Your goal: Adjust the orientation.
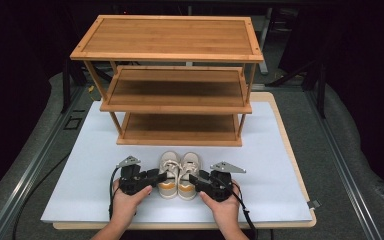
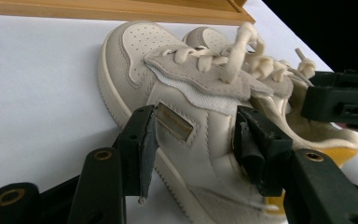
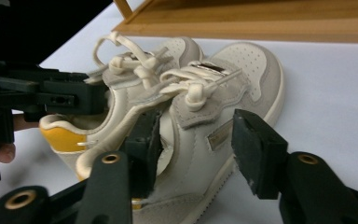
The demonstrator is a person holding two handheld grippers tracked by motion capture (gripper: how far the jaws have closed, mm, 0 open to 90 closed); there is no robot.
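Two small cream shoes with yellow heels stand side by side on the white board [image 1: 87, 150], toes toward the rack. My left gripper [image 1: 158, 176] is at the left shoe [image 1: 169, 171], and in the left gripper view its jaws [image 2: 193, 140] straddle that shoe's [image 2: 135, 51] outer wall, one pad outside and one in the opening. On the other side my right gripper [image 1: 194, 179] straddles the outer wall of the right shoe [image 1: 189, 171] in the same way [image 3: 193, 140]. Both pairs of jaws stand wide, with no pad seen pressing.
A three-tier bamboo rack [image 1: 170, 37] stands just behind the shoes, its bottom shelf [image 1: 180, 125] close to their toes. The white board lies on a wooden panel with grey padded floor around it. A person's hands hold both grippers near the front edge.
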